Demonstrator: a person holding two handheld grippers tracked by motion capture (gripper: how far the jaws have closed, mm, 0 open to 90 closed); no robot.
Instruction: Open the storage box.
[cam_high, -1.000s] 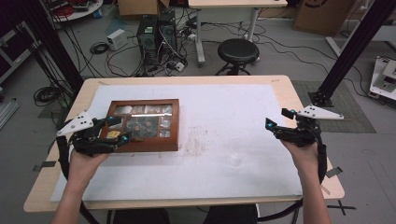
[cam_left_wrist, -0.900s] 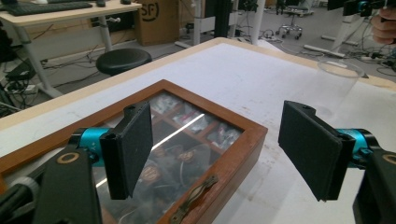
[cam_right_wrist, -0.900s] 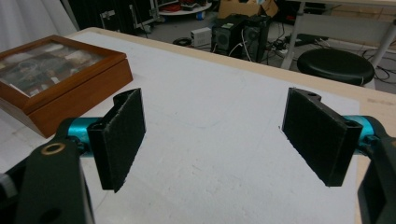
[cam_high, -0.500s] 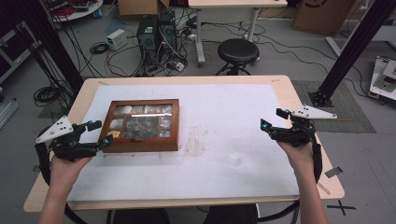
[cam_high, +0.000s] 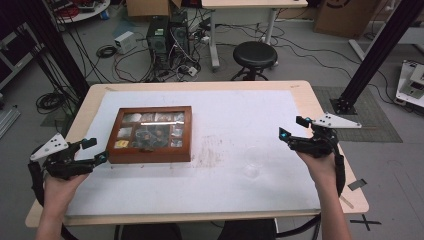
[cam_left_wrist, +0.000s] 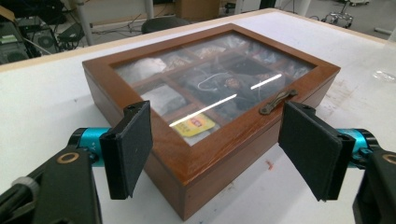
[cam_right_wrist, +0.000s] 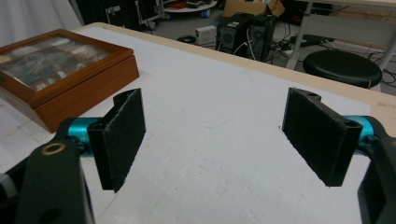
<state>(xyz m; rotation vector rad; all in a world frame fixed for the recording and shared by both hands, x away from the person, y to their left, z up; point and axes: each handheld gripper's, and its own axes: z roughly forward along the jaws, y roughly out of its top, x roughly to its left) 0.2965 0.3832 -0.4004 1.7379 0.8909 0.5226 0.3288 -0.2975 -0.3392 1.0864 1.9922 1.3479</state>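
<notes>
High view checked first: left gripper (cam_high: 97, 150) just beside the near left corner of the wooden box (cam_high: 150, 134), jaws spread wide, nothing between them, not touching the box. Left gripper view (cam_left_wrist: 215, 149): both black pads (cam_left_wrist: 133, 144) well apart, corner of the box seen between and beyond them, no contact with the wood visible. Right gripper (cam_high: 289, 129) well apart from the box, toward the opposite side of the table (cam_high: 210, 86), jaws likewise wide and empty. Right gripper view (cam_right_wrist: 212, 140): pads over bare white table cover (cam_right_wrist: 210, 121), box (cam_right_wrist: 60, 70) far off at upper left.

Box lying flat on the white cover, lid closed, glass pane framed in brown wood, small metal handle (cam_left_wrist: 278, 101) on the front edge of the lid. Inside, under the glass, wooden dividers forming several compartments; a yellow-labelled sachet (cam_left_wrist: 196, 125) in the compartment nearest the handle-side corner, pale packets in the neighbouring ones, remaining contents too reflective to identify. Clear glass (cam_high: 254, 162) on the cover between box and right gripper, nearer the gripper.
</notes>
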